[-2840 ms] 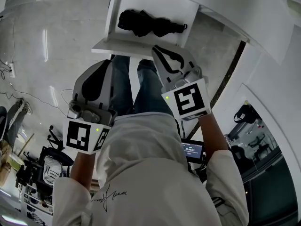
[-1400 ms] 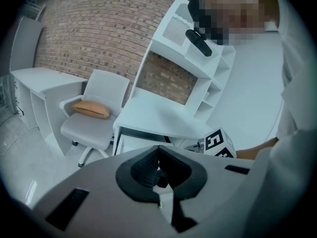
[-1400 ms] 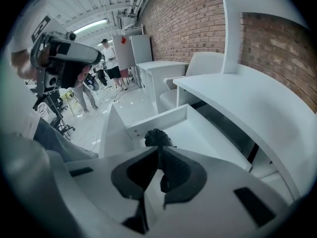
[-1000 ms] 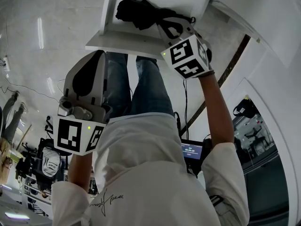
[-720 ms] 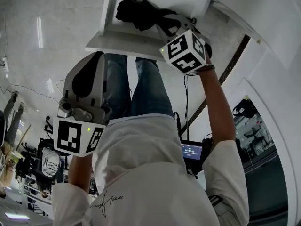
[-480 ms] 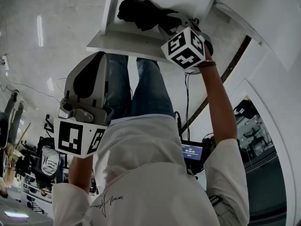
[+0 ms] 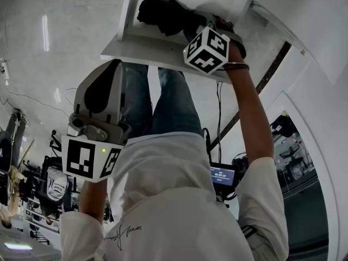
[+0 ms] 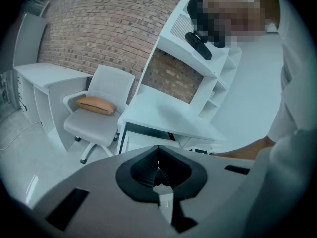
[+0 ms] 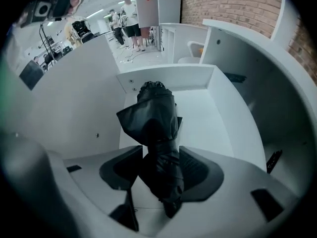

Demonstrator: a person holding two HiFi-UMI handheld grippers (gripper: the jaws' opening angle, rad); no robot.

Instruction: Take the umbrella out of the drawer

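A folded black umbrella (image 7: 163,15) lies in the open white drawer (image 7: 147,50) at the top of the head view. My right gripper (image 9: 159,158) points steeply down into the drawer, its marker cube (image 7: 206,49) over the umbrella's right end. Its jaws have just been opening and now stand wide on either side of the umbrella (image 9: 156,128), whose lower end lies between the pads (image 9: 198,170); I see no pad pressing on it. The drawer floor (image 9: 213,118) is bare beside it. My left gripper (image 7: 100,107) hangs low at the left, away from the drawer, its jaws (image 8: 158,165) shut on nothing.
The person's legs (image 7: 168,102) stand just below the drawer front. The left gripper view shows a white chair (image 8: 96,118) with an orange cushion, a white desk (image 8: 163,115) and a brick wall. People (image 9: 130,24) stand far back in the room.
The right gripper has sunk further into the drawer onto the umbrella, rolling as it went, and its jaws have opened. The left gripper has stayed where it was.
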